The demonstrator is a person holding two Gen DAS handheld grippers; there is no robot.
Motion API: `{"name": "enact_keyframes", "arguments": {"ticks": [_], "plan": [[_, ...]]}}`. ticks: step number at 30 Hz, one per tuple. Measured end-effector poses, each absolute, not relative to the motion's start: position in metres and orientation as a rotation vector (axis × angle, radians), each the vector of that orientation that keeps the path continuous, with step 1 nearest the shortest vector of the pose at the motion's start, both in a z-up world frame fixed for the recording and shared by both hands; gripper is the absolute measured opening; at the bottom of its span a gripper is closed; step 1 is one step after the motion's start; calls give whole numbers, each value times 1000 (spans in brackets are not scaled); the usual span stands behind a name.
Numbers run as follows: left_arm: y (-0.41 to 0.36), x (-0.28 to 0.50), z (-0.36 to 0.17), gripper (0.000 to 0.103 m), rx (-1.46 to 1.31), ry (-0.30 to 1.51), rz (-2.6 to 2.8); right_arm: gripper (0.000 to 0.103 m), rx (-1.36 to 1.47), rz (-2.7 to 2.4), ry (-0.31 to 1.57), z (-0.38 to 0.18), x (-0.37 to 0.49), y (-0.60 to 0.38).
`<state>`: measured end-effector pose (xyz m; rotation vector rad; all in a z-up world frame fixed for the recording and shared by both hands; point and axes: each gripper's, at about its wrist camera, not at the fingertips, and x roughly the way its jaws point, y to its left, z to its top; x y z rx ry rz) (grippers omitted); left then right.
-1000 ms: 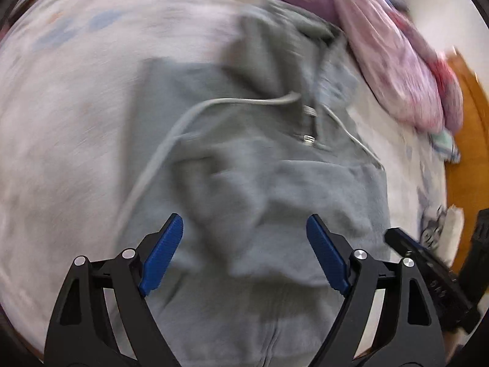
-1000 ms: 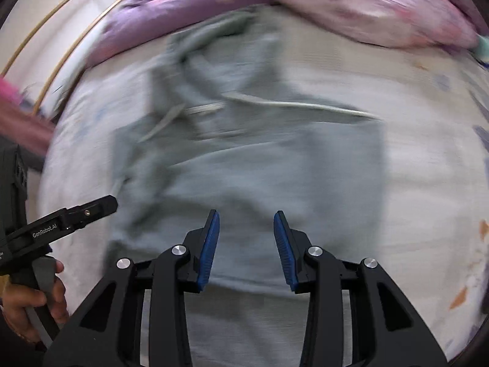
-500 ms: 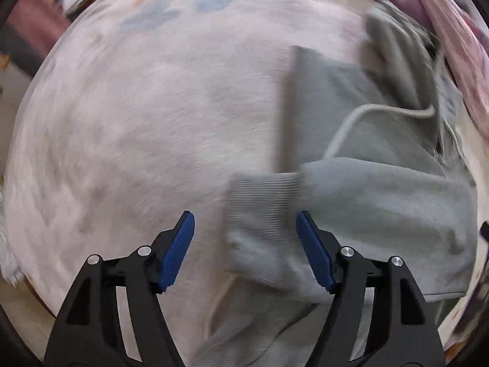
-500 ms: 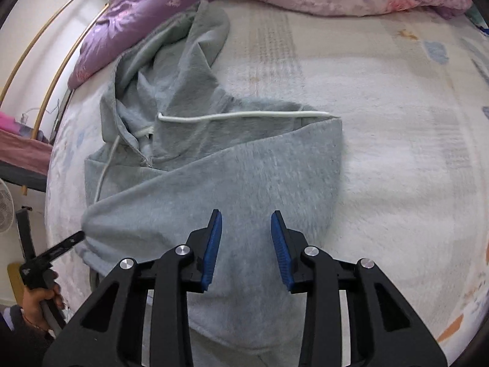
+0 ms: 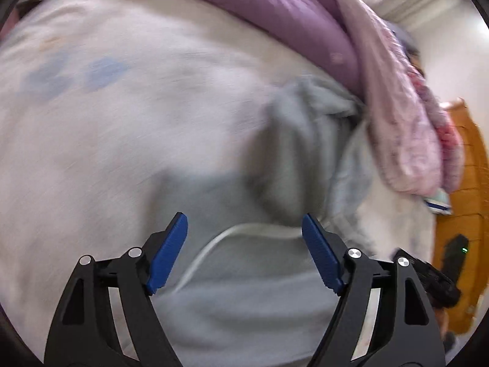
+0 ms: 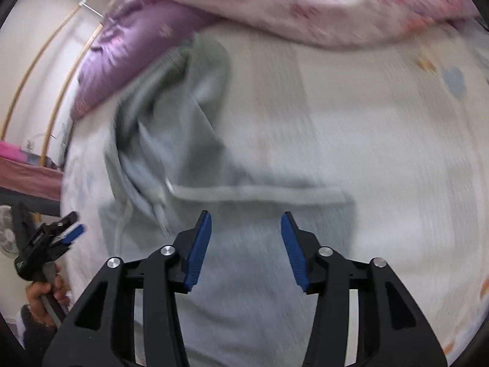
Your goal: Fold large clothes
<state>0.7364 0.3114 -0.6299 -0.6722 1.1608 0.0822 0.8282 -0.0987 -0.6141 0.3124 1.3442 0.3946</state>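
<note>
- Grey hoodie (image 5: 244,299) spread flat on the pale printed bedsheet (image 5: 107,128), hood (image 6: 189,98) bunched against the purple pillow (image 6: 131,52) and pink floral quilt (image 6: 305,3).
- White drawstring (image 5: 244,229) curving across the chest.
- Left gripper (image 5: 244,253) above the upper body of the hoodie, jaws wide and opening, nothing pinched between them.
- Right gripper (image 6: 246,247) over the folded grey body, jaws moderately apart and opening, nothing gripped.
- Both views motion-blurred; orange wooden door (image 5: 464,183) at the edge.
</note>
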Motion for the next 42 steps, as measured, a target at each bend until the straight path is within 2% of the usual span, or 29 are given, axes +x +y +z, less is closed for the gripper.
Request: {"name": "enact_keyframes", "arguments": {"ticks": [4,7,17,18,19,20,21,22,23,28,34,36,37,40,42], "plan": [[297,817,-645,79,-674,1197,9,47,409,413,1347,-634,889,-76],[292,864,-660,83,-614,1233,5,47,478,412,1357,-648,925,-61],[306,925,-706,80,-544,1309,43,53,694,338,1416,-703,997,-46],[304,929,-710,76,-522,1320,43,52,726,338,1416,-706,998,-47],[302,932,-711,60,-513,1315,22,47,765,343,1396,-707,999,-50],[299,935,-712,32,-511,1312,3,27,779,365,1373,-706,998,-52],[297,937,-712,21,-503,1314,-11,6,765,375,1360,-702,998,-53],[295,938,-711,14,-498,1310,-21,4,740,378,1350,-697,996,-54],[293,938,-707,13,-495,1291,-22,4,720,403,1321,-690,993,-55],[291,893,-648,12,-461,1114,-84,4,658,524,1151,-632,958,-76],[289,771,-594,13,-432,959,-159,4,534,681,1035,-558,850,-119],[287,729,-601,16,-471,1002,-181,9,429,679,1074,-552,800,-130],[283,716,-611,22,-497,1045,-180,9,396,655,1117,-556,780,-130],[275,673,-653,33,-565,1229,-137,14,322,554,1287,-590,734,-136],[273,643,-672,35,-613,1334,-86,14,332,462,1412,-612,708,-154]]}}
